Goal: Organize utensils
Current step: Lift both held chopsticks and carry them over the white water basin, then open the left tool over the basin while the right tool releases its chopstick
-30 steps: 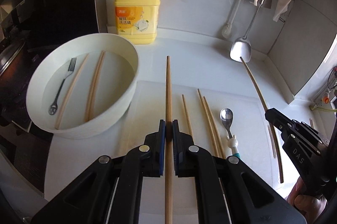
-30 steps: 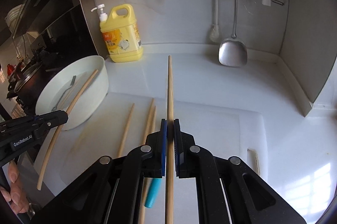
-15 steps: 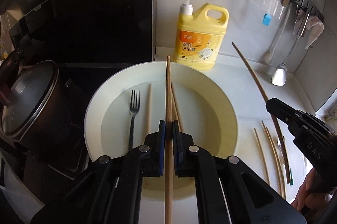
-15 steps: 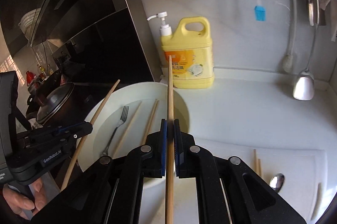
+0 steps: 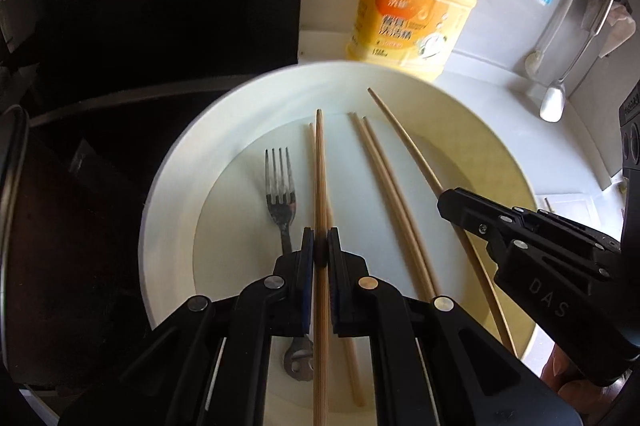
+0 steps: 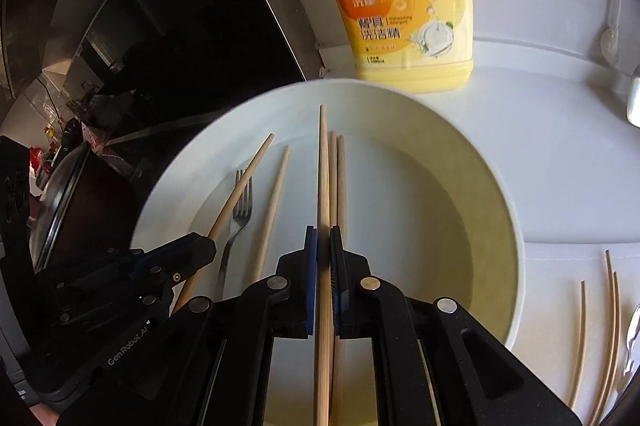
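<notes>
My left gripper (image 5: 320,238) is shut on a wooden chopstick (image 5: 320,165) and holds it low over the white basin (image 5: 168,185). Beside it, my right gripper (image 6: 323,238) is shut on a second chopstick (image 6: 323,165), also over the basin (image 6: 500,193). In the left wrist view the right gripper (image 5: 448,203) comes in from the right, its chopstick (image 5: 404,133) slanting across the bowl. A fork (image 5: 280,193) and three loose chopsticks (image 5: 384,193) lie on the basin floor. More chopsticks (image 6: 612,306) and a spoon (image 6: 634,330) lie on the white board to the right.
A yellow detergent bottle (image 5: 416,5) stands right behind the basin against the wall. A dark stove area with a lidded pot (image 6: 60,201) lies to the left. Utensils, including a metal spatula (image 5: 554,97), hang on the wall at the right.
Both grippers have swung left from above the white board to above the basin, each carrying its chopstick. They now sit lower and closer to the basin floor.
</notes>
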